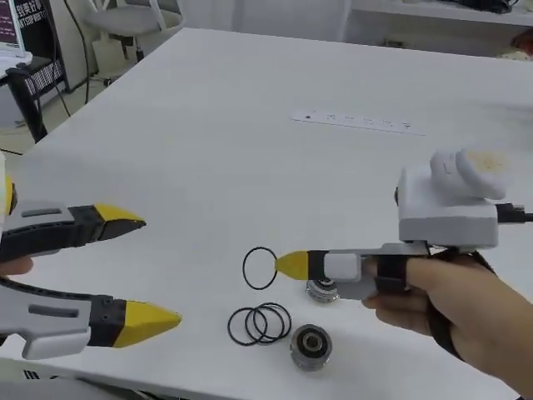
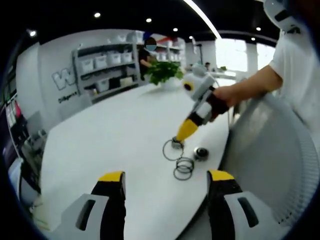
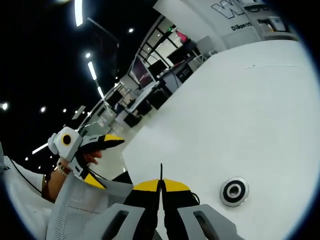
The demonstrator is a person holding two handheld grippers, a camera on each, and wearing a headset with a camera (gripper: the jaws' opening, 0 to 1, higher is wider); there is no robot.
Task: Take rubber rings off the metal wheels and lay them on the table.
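— On the near edge of the table, where is the rubber ring at this moment?

— One rubber ring (image 1: 260,268) is at the yellow tip of the right gripper (image 1: 291,265). The jaws of this gripper are pressed together. In the right gripper view a thin black line stands out from between the closed tips, so the gripper is pinching the ring. Whether the ring also touches the table (image 1: 208,150), I cannot tell.

— And the wheels?

— One metal wheel (image 1: 321,290) lies just under the right gripper and is partly hidden by it. The second wheel (image 1: 311,344) lies closer to the near edge, a little apart from the first one. Just beside it, on its left, some loose rings (image 1: 260,323) lie flat on the table and overlap each other.

— How is the other tool?

— The left gripper (image 1: 141,271) is over the near edge, toward the left, well apart from the rings. Its jaws are wide open and hold nothing.

— What else is around?

— A hand (image 1: 450,308) holds the right gripper. A white power strip (image 1: 358,121) lies toward the far right side of the table.
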